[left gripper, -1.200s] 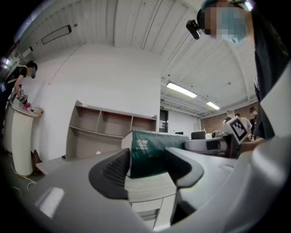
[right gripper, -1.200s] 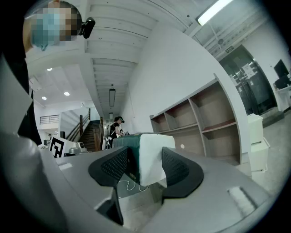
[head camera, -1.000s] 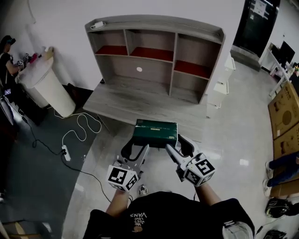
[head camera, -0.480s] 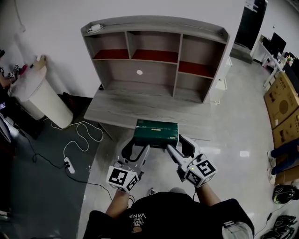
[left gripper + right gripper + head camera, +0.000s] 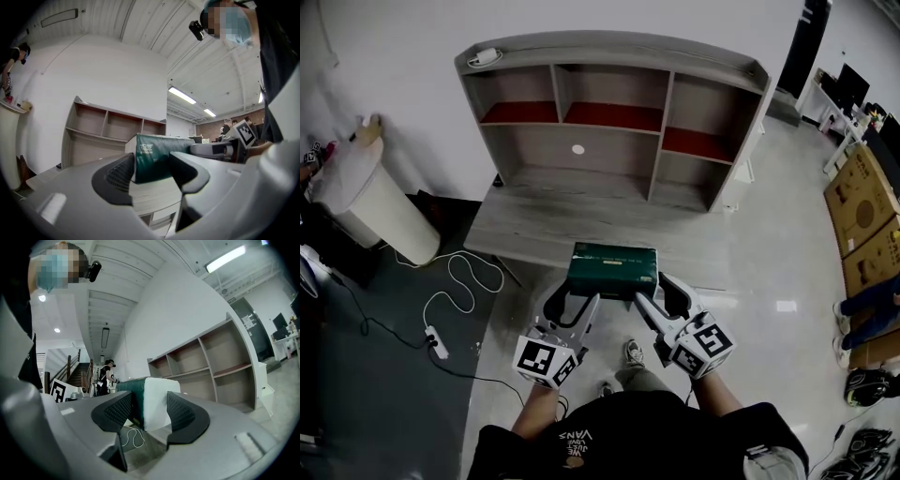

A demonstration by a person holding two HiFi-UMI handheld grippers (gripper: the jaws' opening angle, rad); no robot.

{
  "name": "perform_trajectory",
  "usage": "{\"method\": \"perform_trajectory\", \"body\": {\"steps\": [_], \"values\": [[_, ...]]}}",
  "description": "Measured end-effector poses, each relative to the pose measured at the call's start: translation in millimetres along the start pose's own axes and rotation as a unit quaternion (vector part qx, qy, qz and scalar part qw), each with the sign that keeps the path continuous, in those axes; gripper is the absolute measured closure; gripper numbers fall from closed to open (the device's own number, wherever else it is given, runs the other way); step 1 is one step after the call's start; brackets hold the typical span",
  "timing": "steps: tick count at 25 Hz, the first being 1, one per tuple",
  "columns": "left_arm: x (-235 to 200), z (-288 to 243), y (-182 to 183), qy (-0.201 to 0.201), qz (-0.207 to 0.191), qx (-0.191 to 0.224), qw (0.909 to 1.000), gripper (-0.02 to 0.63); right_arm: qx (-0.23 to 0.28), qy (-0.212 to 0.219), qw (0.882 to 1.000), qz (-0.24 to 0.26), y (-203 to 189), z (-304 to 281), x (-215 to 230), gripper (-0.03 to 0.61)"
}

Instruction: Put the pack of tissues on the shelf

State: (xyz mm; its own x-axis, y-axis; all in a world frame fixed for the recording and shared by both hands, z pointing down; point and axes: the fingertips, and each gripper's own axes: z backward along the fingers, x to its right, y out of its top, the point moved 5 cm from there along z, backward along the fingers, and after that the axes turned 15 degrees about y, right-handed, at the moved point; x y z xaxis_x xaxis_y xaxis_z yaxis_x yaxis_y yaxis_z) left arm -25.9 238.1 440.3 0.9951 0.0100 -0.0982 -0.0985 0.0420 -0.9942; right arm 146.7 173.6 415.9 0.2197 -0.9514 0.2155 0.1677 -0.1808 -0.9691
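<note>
The pack of tissues point(image 5: 611, 266), dark green with a white end face, hangs in the air in the middle of the head view, carried by both tools at once. The left gripper point(image 5: 573, 303) comes up from 7 o'clock of the pack and has its two jaws closed on the pack's left end; in the left gripper view the green wrapper point(image 5: 157, 154) fills the gap between the black pads of that tool point(image 5: 150, 169). The right gripper point(image 5: 659, 298) comes in from 5 o'clock and clamps the other end, and in the right gripper view the white end face point(image 5: 154, 399) sits squeezed between its jaws point(image 5: 148, 411). At 12 o'clock of the pack stands the shelf point(image 5: 659, 120), an open grey unit with red-floored upper compartments (all that can be seen into are bare), and its grey desk top point(image 5: 544, 220) reaches towards the pack's far edge. A white bin point(image 5: 366, 206) stands at 10 o'clock, a power strip point(image 5: 437, 341) with a looping white cable lies on the floor at 8 o'clock, and cardboard boxes point(image 5: 861, 211) lean at 3 o'clock.
</note>
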Motion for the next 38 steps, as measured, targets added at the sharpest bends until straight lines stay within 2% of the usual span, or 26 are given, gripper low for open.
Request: {"method": "perform_trajectory", "body": {"steps": [18, 25, 31, 38], "values": [[-14.9, -146.6, 8.5, 0.054, -0.008, 0.021, 0.9983, 0.350, 0.002, 0.063, 0.998, 0.001, 43.0, -66.2, 146.6, 0.347], [-18.6, -185.0, 7.8, 0.070, -0.014, 0.023, 0.9972, 0.350, -0.004, 0.077, 0.997, 0.009, 48.2, -81.7, 188.5, 0.347], [-30.8, -212.3, 6.4, 0.057, -0.014, 0.022, 0.9981, 0.350, -0.008, 0.061, 0.998, 0.014, 46.3, -95.1, 210.9, 0.347], [-65.2, -253.8, 12.1, 0.014, -0.016, 0.022, 0.9995, 0.350, -0.006, 0.023, 0.999, 0.021, 46.7, -128.1, 228.4, 0.347]]}}
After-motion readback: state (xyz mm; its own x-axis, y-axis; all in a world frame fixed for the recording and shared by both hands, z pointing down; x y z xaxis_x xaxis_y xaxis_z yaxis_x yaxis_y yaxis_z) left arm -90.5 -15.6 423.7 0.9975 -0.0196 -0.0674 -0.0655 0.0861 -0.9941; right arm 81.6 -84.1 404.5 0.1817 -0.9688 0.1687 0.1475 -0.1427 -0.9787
